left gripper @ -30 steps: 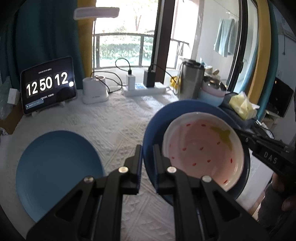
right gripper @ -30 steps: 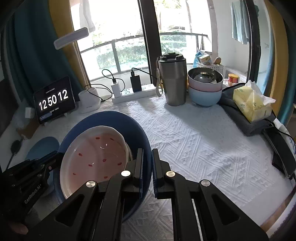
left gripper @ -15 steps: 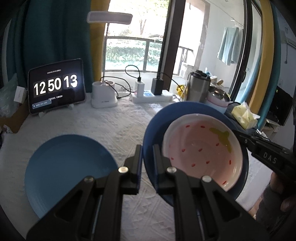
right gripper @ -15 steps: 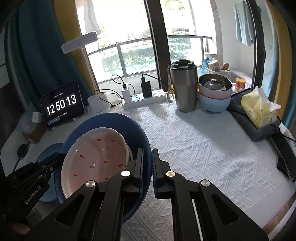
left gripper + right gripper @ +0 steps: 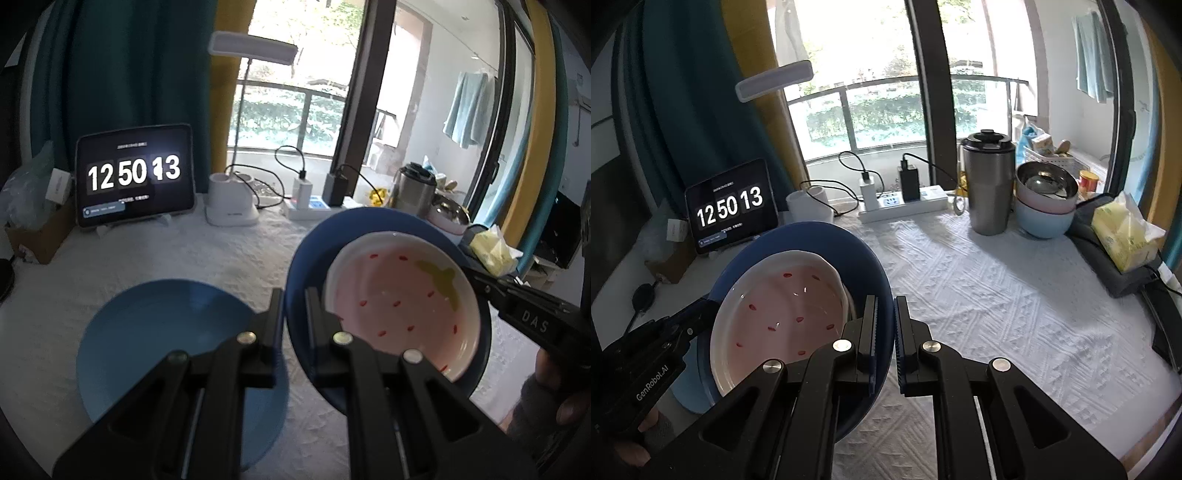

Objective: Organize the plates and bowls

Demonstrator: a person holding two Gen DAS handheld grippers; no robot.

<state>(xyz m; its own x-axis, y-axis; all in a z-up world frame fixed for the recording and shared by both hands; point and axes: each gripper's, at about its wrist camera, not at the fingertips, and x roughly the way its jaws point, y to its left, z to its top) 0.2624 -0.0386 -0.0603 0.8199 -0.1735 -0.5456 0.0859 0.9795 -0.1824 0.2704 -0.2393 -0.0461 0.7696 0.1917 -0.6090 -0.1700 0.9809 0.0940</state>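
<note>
Both grippers clamped on one dark blue plate (image 5: 306, 258), held tilted above the table (image 5: 997, 295) with a pink strawberry-pattern bowl (image 5: 402, 306) sitting inside it

Left gripper (image 5: 294, 295): jaws clenched on the near rim of the dark blue plate, one finger on either face of the rim

Right gripper (image 5: 885, 306): jaws likewise clenched on the opposite rim of the same plate (image 5: 820, 236), the pink bowl (image 5: 783, 310) just beyond the left finger

Seen from the left wrist, right gripper (image 5: 476, 277) reaching in from the right edge, gripping the far rim, a hand (image 5: 546, 398) behind it

Seen from the right wrist, left gripper (image 5: 705, 310) coming in from the lower left, touching the plate's rim, fingers of a hand (image 5: 631, 443) low in the corner

Light blue plate (image 5: 177, 350) flat on the white textured tablecloth, left of the lifted plate and below it; only a sliver of it (image 5: 687, 391) showing in the right wrist view under the dark plate

Far side of the table: tablet clock (image 5: 731, 206) at the left, white lamp base (image 5: 231, 199) beside it, power strip (image 5: 905, 203) with chargers plugged in, steel tumbler (image 5: 988, 184) upright, and just right of it a stack of bowls (image 5: 1045, 206) — steel on pink on light blue

Yellow tissue pack (image 5: 1126, 232) resting on a dark pouch near the right edge of the table, well apart from the lifted plate
</note>
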